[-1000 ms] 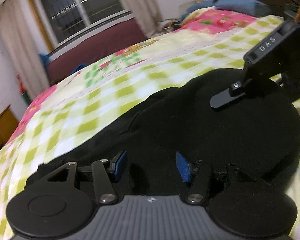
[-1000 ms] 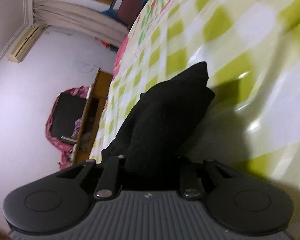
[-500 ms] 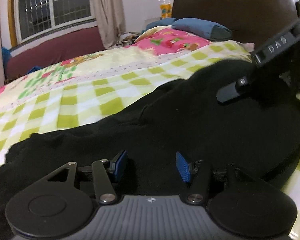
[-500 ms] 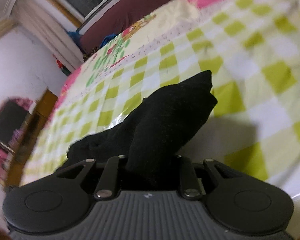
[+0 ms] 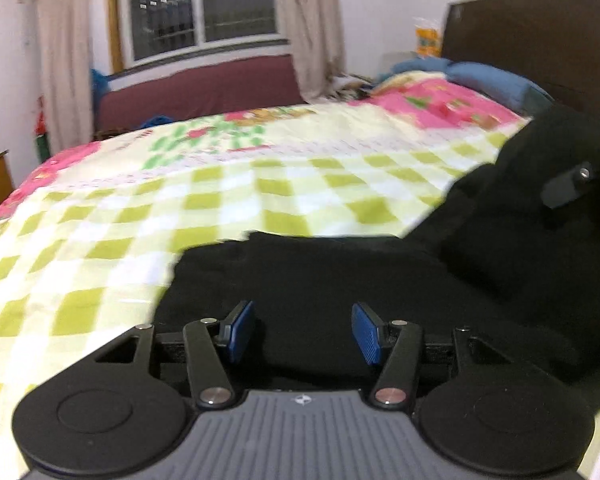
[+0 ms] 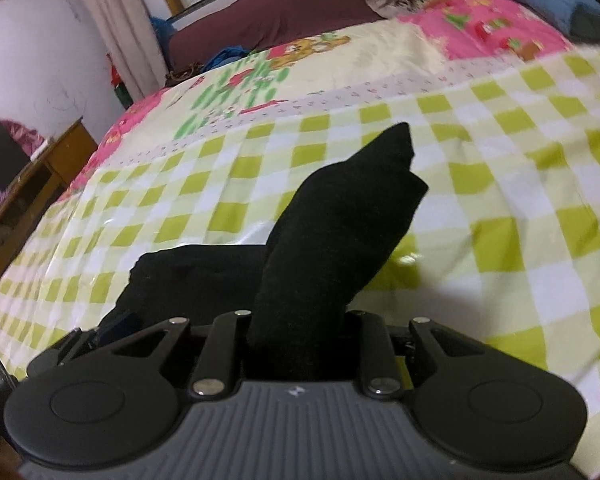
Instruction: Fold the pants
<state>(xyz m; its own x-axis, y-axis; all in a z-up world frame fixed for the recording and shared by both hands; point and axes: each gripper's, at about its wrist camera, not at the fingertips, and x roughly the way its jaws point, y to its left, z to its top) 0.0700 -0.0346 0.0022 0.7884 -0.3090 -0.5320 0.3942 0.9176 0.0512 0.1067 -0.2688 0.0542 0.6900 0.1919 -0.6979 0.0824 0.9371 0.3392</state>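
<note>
While the left gripper point(image 5: 303, 332) hangs with its blue pads point(image 5: 366, 338) spread wide and nothing between them, the black pants point(image 5: 380, 280) lie just ahead of and beneath those pads on the checked bedspread point(image 5: 140, 240). A second ago black cloth filled nearly the whole view ahead; now bare bedspread shows ahead and to the left, and the cloth rises to the right, where the right gripper point(image 5: 564, 188) lifts it. The "DAS" lettering readable on that tool earlier is out of sight — nothing legible here.

From the right wrist, the right gripper point(image 6: 300, 320) is clamped on a bunched fold of the pants point(image 6: 340, 232), which stands up ahead of the fingers, while the rest trails down to the left on the bedspread point(image 6: 500, 200). The camera, tipped hard over a second ago, now sits level with the bed — I judge the held end is being carried over to make a fold, not yet laid down. No brand or writing can be read; only a small moulded emblem on the housing.
</note>
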